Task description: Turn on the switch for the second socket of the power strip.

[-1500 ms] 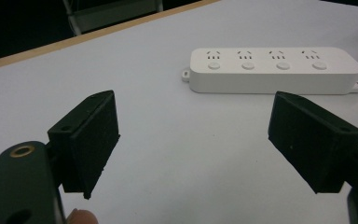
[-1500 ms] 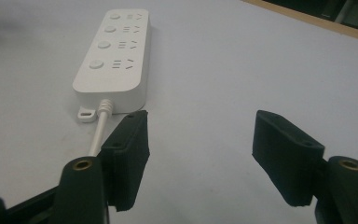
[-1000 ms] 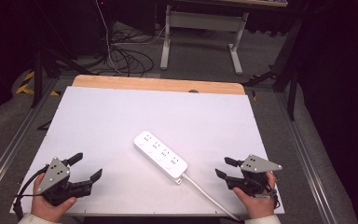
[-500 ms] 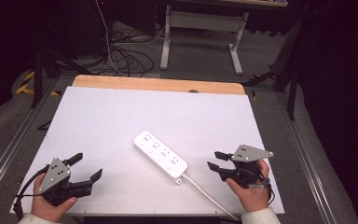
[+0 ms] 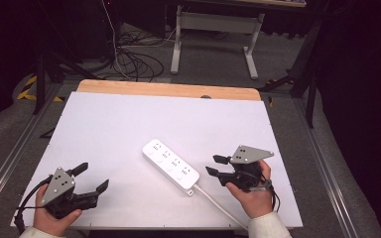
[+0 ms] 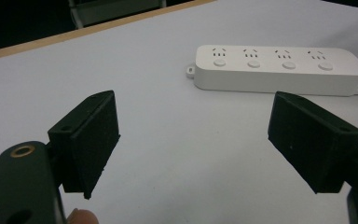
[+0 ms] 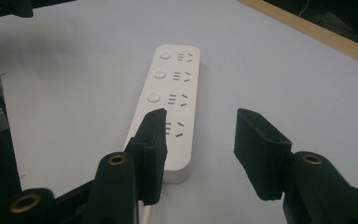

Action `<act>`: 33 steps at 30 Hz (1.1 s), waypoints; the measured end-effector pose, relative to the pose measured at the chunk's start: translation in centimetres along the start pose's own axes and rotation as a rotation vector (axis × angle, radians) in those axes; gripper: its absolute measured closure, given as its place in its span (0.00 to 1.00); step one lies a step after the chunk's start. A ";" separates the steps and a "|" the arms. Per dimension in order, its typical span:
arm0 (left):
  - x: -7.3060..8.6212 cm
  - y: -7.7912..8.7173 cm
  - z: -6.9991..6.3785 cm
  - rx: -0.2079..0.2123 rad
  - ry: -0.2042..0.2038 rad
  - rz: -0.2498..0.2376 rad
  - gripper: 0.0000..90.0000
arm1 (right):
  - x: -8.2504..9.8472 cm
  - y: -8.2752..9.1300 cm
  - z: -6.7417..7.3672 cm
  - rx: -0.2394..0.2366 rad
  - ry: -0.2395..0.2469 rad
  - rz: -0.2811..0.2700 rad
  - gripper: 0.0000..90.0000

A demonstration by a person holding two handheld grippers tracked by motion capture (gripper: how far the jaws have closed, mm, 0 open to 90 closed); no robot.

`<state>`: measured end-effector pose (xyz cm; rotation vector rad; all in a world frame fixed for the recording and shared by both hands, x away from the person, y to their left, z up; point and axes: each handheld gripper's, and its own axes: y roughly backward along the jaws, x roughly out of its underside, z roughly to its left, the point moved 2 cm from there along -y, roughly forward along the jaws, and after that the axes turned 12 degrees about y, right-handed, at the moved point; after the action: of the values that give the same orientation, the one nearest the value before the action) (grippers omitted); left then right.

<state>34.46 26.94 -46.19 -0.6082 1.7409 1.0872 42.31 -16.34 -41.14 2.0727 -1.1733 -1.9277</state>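
Note:
A white power strip (image 5: 171, 166) with several sockets lies slantwise on the white tabletop (image 5: 129, 124), and its cable (image 5: 218, 201) runs off toward the near edge. My right gripper (image 5: 213, 164) hovers just right of the strip's cable end and is open. Its jaws have just been closing, with nothing between them. In the right gripper view the strip (image 7: 168, 93) stretches away ahead of that gripper (image 7: 200, 121). My left gripper (image 5: 93, 177) rests at the near left corner, open wide and holding nothing. The left gripper view has the strip (image 6: 279, 70) beyond that gripper (image 6: 193, 135).
A wooden strip (image 5: 168, 89) borders the table's far edge. Behind it stand a metal desk frame (image 5: 213, 29) and loose cables (image 5: 129, 59) on the floor. Metal rails (image 5: 322, 163) run along both sides of the table.
My right gripper has moved left toward the power strip's cable end and risen a little, and its jaws stand narrower. The left gripper and the strip have stayed put.

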 end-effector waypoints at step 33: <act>0.0 0.0 0.0 -0.001 -0.001 0.002 0.19 | -3.7 -6.7 1.2 -0.121 0.026 -0.005 0.61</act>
<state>34.49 26.98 -46.21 -0.6062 1.7405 1.0891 44.65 -9.04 -41.96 2.0341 -1.0208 -1.9169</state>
